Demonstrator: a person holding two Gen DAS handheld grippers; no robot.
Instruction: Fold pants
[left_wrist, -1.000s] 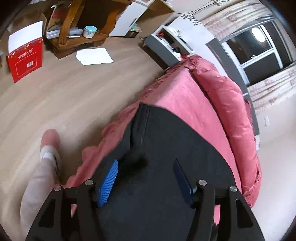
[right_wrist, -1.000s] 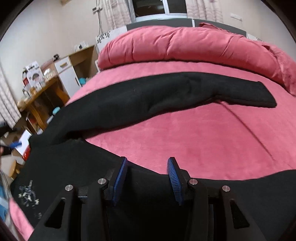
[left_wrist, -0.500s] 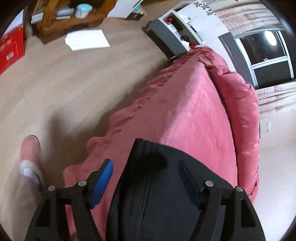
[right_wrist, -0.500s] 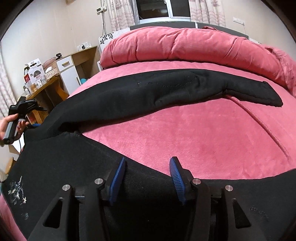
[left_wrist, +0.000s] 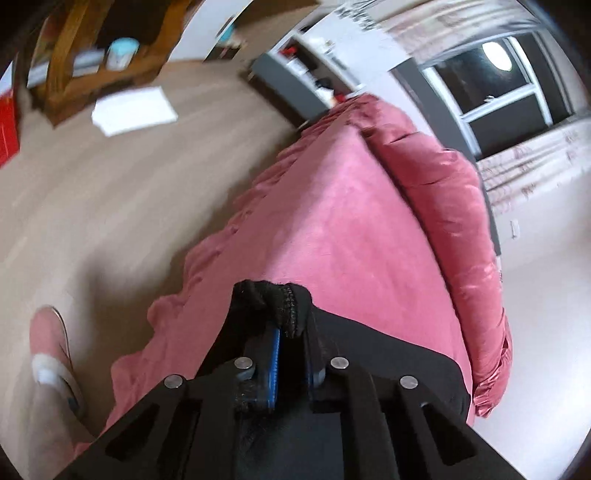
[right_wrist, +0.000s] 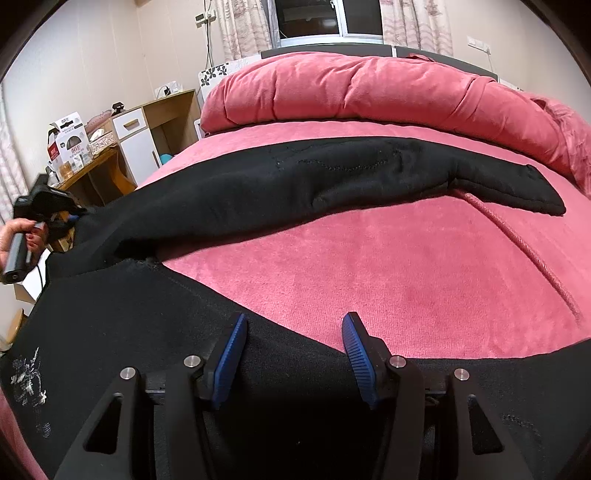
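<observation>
one pair of black pants (right_wrist: 229, 199) on one bed (right_wrist: 388, 258). two grippers: the left (left_wrist: 291, 334), the right (right_wrist: 293, 332), with two blue fingers (right_wrist: 231, 354) each. one pink quilt (right_wrist: 369, 92). one window (left_wrist: 495, 85). one white sheet (left_wrist: 133, 110) on the floor. one red box (left_wrist: 7, 125). one shoe (left_wrist: 51, 343).

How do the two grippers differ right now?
The left gripper is shut on a bunched edge of the black pants; the right gripper is open, gripping nothing. The left works at the bed's edge, the right nearer its middle. Both have blue pads.
</observation>
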